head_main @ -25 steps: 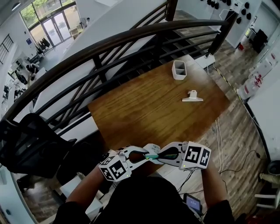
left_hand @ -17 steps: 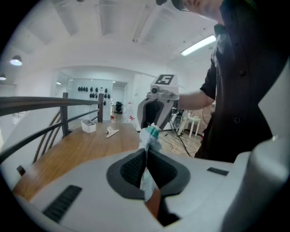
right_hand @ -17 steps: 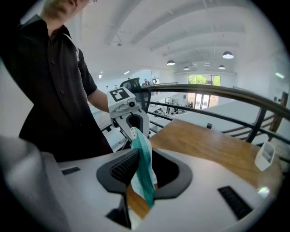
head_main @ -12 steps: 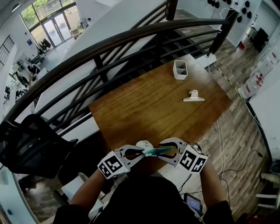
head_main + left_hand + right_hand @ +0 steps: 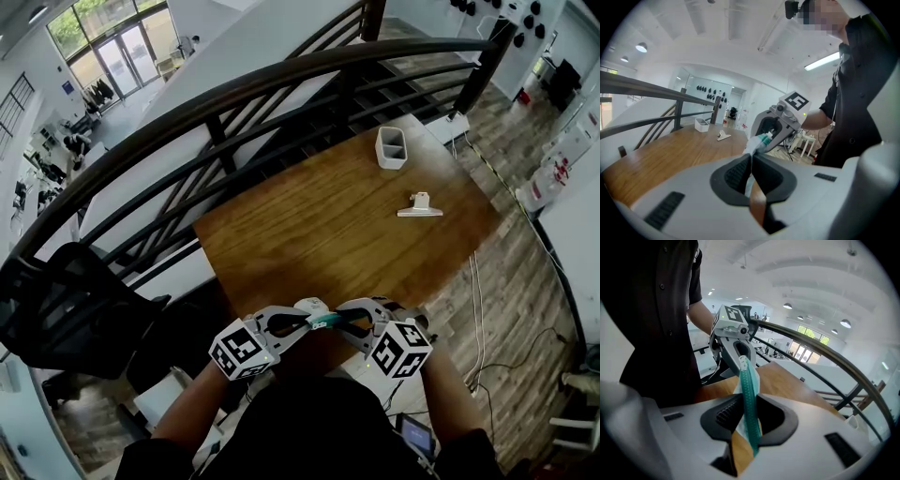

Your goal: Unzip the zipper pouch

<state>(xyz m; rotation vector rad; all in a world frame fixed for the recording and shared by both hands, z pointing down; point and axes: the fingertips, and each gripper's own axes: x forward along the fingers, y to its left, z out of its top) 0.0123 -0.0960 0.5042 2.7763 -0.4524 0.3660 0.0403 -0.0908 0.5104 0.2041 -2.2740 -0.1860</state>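
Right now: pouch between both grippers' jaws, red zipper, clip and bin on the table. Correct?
No: the zipper is teal, not red; the right gripper view shows it. Rest stands: pouch between the jaws of left gripper and right gripper, whose jaws have just been closing; clip and bin on the table.

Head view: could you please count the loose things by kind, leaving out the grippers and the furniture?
pouch: 1
clip: 1
holder: 1
Total: 3
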